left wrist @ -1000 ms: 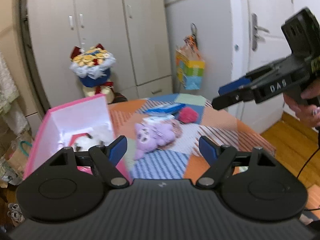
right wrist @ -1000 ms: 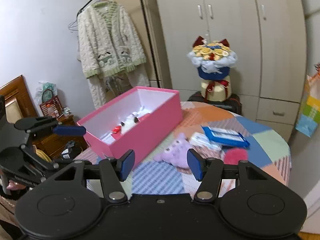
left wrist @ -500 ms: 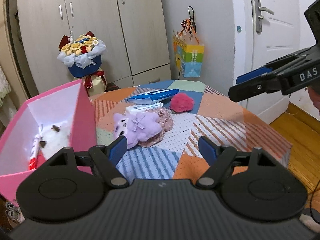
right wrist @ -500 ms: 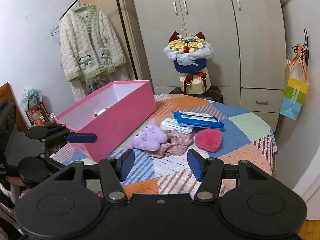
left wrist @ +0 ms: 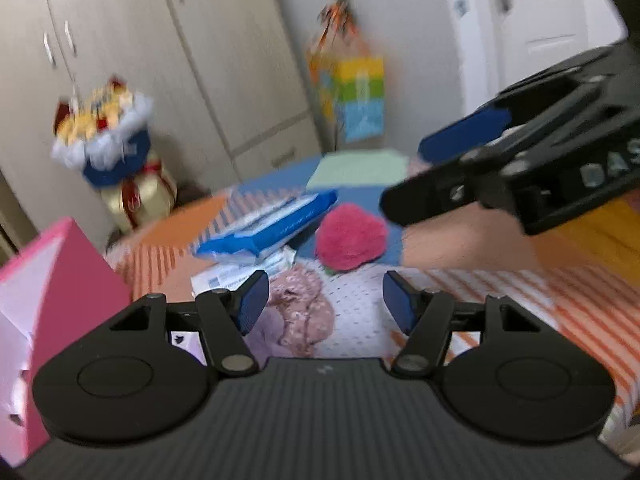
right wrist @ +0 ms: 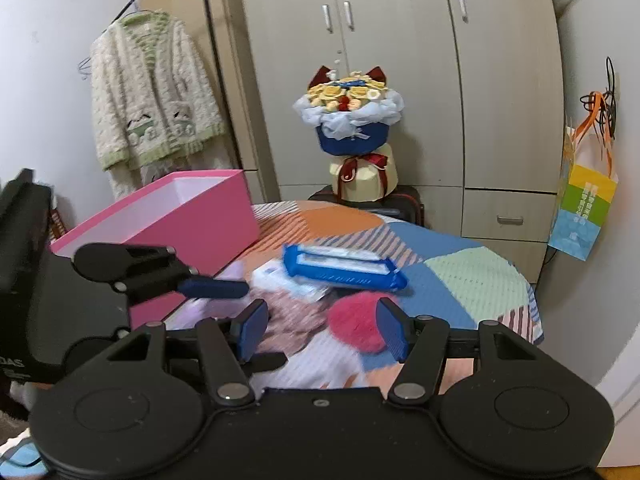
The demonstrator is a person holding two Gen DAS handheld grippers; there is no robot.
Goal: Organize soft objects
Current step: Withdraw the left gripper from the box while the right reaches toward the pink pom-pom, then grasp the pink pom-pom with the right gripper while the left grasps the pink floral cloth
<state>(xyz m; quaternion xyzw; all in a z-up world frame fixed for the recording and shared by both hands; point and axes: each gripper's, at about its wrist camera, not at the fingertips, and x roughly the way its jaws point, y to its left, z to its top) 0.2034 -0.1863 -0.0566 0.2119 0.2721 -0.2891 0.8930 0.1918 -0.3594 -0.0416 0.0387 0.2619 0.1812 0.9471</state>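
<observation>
Near the tabletop's middle, your pink pompom (right wrist: pixel 354 326) lies round with no long axis, a floral cloth (left wrist: pixel 304 314) just left of it. Both your right gripper (right wrist: pixel 320 330) and left gripper (left wrist: pixel 324 300) hover wide open, empty, beside the pink box (right wrist: pixel 192 216) at the left edge.

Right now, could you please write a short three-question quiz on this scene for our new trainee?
1. True or false: the left gripper is shut on the purple plush toy.
2. Multiple choice: the blue packet rests on A) the floor, B) the table, C) the pink box.
3. Fill in: the thing nearest the right gripper fingertips is the pink ____.

Key: 1 false, it is open and empty; 2 B; 3 pompom.
</observation>
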